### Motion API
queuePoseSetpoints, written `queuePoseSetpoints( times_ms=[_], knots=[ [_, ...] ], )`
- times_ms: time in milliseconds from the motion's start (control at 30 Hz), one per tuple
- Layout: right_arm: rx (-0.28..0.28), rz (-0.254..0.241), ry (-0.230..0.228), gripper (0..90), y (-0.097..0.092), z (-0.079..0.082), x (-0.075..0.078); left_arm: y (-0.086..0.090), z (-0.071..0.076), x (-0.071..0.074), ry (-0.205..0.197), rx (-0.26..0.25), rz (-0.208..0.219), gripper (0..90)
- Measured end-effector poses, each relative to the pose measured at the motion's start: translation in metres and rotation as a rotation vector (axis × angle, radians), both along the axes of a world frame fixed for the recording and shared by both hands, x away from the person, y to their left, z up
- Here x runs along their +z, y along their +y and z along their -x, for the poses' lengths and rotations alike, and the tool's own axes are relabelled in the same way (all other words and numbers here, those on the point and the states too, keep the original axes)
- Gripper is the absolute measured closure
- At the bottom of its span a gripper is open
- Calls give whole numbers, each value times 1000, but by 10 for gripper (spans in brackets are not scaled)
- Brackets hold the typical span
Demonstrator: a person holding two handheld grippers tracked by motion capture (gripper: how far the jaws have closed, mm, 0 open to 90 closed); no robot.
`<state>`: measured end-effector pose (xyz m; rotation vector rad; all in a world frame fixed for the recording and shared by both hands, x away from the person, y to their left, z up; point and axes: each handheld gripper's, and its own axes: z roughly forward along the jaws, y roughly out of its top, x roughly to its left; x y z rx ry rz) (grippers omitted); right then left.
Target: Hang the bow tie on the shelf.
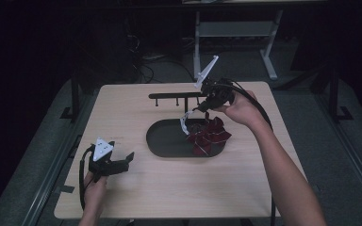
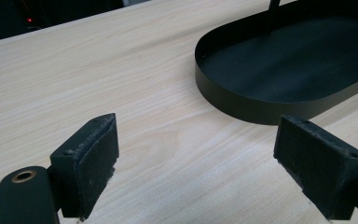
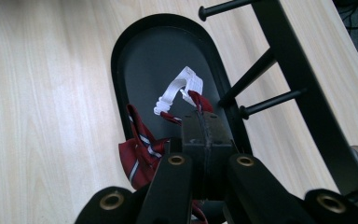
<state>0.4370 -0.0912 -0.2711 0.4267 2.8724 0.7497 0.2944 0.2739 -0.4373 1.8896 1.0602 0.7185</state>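
Pinching with closed right gripper jaws the red striped bow tie over the black tray, left gripper jaws spread and idle, risking the white strap catching the peg rack

A dark red striped bow tie with white strap hangs crumpled over the tray.
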Motion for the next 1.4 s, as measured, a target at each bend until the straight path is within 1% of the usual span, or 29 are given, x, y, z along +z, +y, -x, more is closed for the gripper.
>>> queuePoseSetpoints(
  times_ms=[67, 200, 233, 367, 500, 567, 600, 633, 900, 1000, 1100, 1267, 1400],
  knots=[
    [5, 1, -7, 898, 1, -3, 0, 0, 0, 0, 0, 0, 2, 135],
    [-10, -1, 6, 898, 1, -8, 0, 0, 0, 0, 2, 2, 4, 135],
    [-14, 4, 3, 898, 0, -9, 0, 0, 0, 0, 2, 3, 5, 135],
    [-21, -1, -2, 898, -1, -12, 2, 0, 0, 0, 3, 2, 3, 135],
    [-43, -7, 1, 897, -2, -16, 5, 0, 0, 0, 3, 2, 3, 135],
    [-43, -8, 0, 897, -3, -18, 6, -1, 0, 0, 3, 2, 3, 136],
    [-43, -8, -8, 898, -3, -20, 7, -1, -1, -1, 0, 3, 7, 135],
    [-46, -16, -4, 897, -4, -21, 7, -1, -1, -1, 1, 4, 8, 135],
    [-73, -21, 11, 897, -8, -31, 4, 0, -1, -1, 8, 4, 6, 135],
    [-83, -23, 5, 897, -8, -35, 5, -1, -1, -1, 9, 7, 7, 136],
    [-99, -19, 11, 897, -9, -39, 5, -1, -1, -1, 6, 4, 7, 135],
    [-125, -13, 19, 896, -10, -44, 1, -1, -1, -1, 10, 2, 4, 135],
    [-127, -12, 26, 895, -11, -46, -3, -1, -2, -1, 8, 2, 5, 135]
  ],
)
